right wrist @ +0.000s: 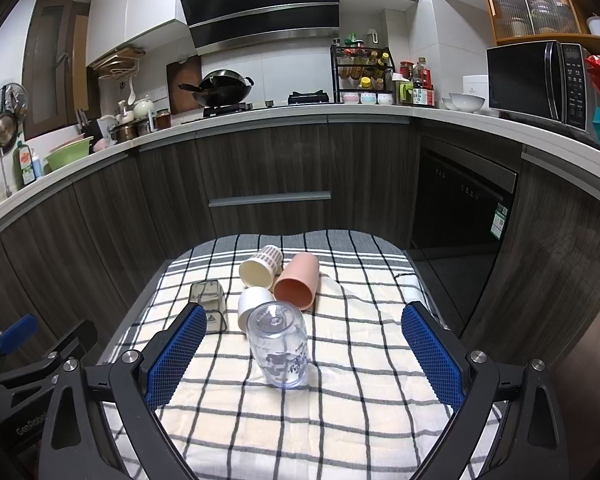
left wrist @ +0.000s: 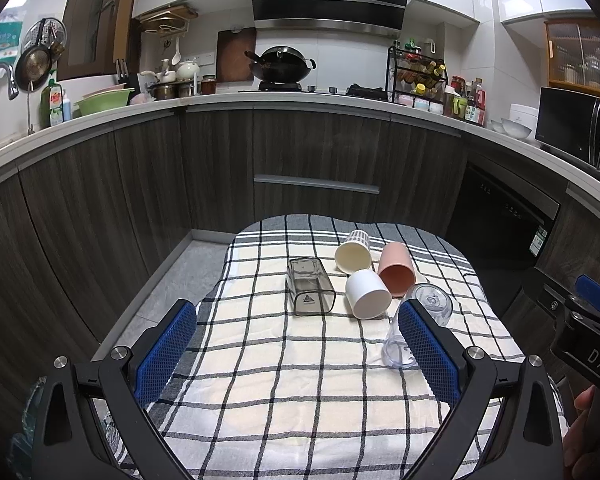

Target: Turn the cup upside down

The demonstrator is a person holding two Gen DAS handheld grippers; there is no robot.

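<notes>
Currently, five cups sit grouped on a checked cloth that covers a small table. From left to right in the right wrist view: a smoky grey square cup lies on its side; a cream cup with a patterned wall lies on its side behind, mouth toward the camera; a white cup lies just in front of the cream one; a pink cup lies on its side, touching the cream cup, mouth toward the camera.

Nearest the camera, the clear printed cup stands base up, mouth down on the cloth, just in front of the white cup.

The left gripper hovers over the near part of the cloth with its blue pads spread wide apart, gripping nothing. The right gripper likewise has its pads spread wide; the clear cup stands between them, touching neither.
</notes>
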